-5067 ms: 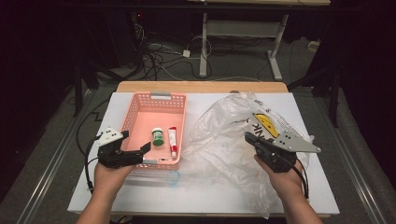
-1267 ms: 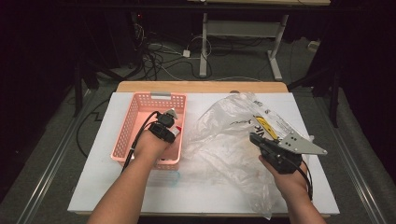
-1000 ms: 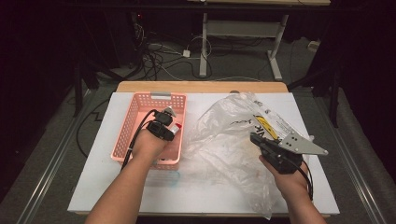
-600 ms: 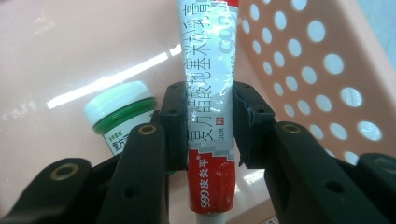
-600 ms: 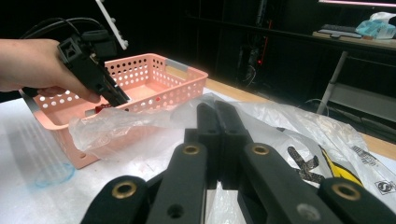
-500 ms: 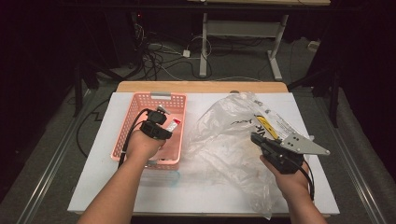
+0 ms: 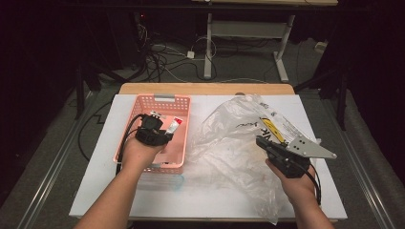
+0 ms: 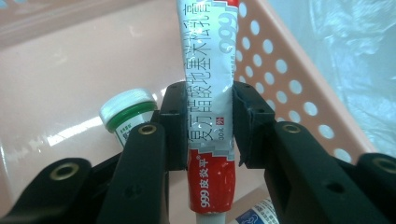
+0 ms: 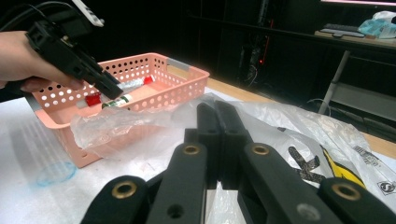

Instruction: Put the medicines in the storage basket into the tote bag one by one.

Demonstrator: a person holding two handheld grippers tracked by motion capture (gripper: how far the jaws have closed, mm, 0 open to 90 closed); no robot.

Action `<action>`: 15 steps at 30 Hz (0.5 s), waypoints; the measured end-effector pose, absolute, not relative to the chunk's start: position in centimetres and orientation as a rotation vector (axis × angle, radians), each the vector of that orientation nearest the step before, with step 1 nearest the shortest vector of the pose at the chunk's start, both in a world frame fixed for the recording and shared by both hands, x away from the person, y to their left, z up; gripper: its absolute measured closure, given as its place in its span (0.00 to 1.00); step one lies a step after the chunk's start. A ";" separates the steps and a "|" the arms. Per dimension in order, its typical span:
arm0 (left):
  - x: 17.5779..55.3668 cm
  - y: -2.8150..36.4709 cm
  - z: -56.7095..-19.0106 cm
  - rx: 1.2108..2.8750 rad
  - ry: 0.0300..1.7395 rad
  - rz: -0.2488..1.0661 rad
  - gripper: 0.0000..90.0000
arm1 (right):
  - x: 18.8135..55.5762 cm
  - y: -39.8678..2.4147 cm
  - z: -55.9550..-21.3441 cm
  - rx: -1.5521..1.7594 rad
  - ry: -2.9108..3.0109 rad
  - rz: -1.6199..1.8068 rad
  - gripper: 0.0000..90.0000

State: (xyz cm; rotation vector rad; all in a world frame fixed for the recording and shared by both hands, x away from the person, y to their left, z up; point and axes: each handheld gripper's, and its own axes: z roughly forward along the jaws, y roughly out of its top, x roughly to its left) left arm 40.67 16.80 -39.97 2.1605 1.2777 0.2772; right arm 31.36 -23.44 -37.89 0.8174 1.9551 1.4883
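Left gripper [image 8: 203, 126] is clamped on the red-and-white ointment tube [image 8: 208, 93], both pads pressing its flat sides about mid-length. Tube runs up past the jaw tips; its capped end hangs below them. Held inside the pink basket [image 7: 179, 102], off the floor as far as I can judge from the high view.

Just left of the jaws, on the basket floor: small green-capped bottle [image 8: 128, 112]. Below right of the jaws, the corner of a blue-printed pack [image 8: 254, 215], too cropped to identify.

Right gripper [image 9: 219, 114] has jaws together, pinching the clear plastic bag [image 7: 239, 138] at its near edge. Bag spreads ahead and to both sides of it, touching the basket's wall.
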 end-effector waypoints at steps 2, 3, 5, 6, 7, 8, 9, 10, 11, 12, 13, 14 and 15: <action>40.2 17.1 -39.8 2.137 1.265 0.279 0.74 | 31.4 -23.5 -37.9 0.817 1.955 1.488 1.00; 40.0 17.2 -39.8 2.137 1.254 0.291 0.74 | 31.4 -23.4 -38.0 0.811 1.954 1.488 1.00; 39.5 17.3 -39.7 2.130 1.239 0.314 0.74 | 31.4 -23.4 -38.0 0.812 1.955 1.487 1.00; 39.3 17.3 -39.6 2.131 1.231 0.327 0.74 | 31.4 -23.4 -38.0 0.812 1.956 1.487 1.00; 39.0 17.3 -39.6 2.130 1.221 0.336 0.74 | 31.4 -23.4 -38.0 0.808 1.957 1.485 1.00; 38.8 17.4 -39.6 2.126 1.210 0.346 0.74 | 31.4 -23.4 -38.0 0.808 1.958 1.484 1.00; 38.6 17.4 -39.6 2.122 1.204 0.352 0.74 | 31.3 -23.4 -38.1 0.806 1.961 1.482 1.00; 38.4 17.4 -39.6 2.120 1.192 0.362 0.74 | 31.3 -23.4 -38.1 0.808 1.962 1.480 1.00; 38.1 17.3 -39.6 2.120 1.181 0.370 0.74 | 31.3 -23.4 -38.1 0.810 1.963 1.481 1.00; 37.9 17.3 -39.7 2.116 1.172 0.374 0.74 | 31.3 -23.4 -38.1 0.808 1.961 1.479 1.00; 37.7 17.2 -39.7 2.113 1.163 0.380 0.74 | 31.3 -23.4 -38.1 0.808 1.960 1.480 1.00; 37.5 17.2 -39.8 2.109 1.156 0.388 0.74 | 31.3 -23.4 -38.1 0.805 1.960 1.481 1.00; 37.2 17.2 -39.9 2.104 1.149 0.397 0.74 | 31.3 -23.4 -38.1 0.804 1.960 1.480 1.00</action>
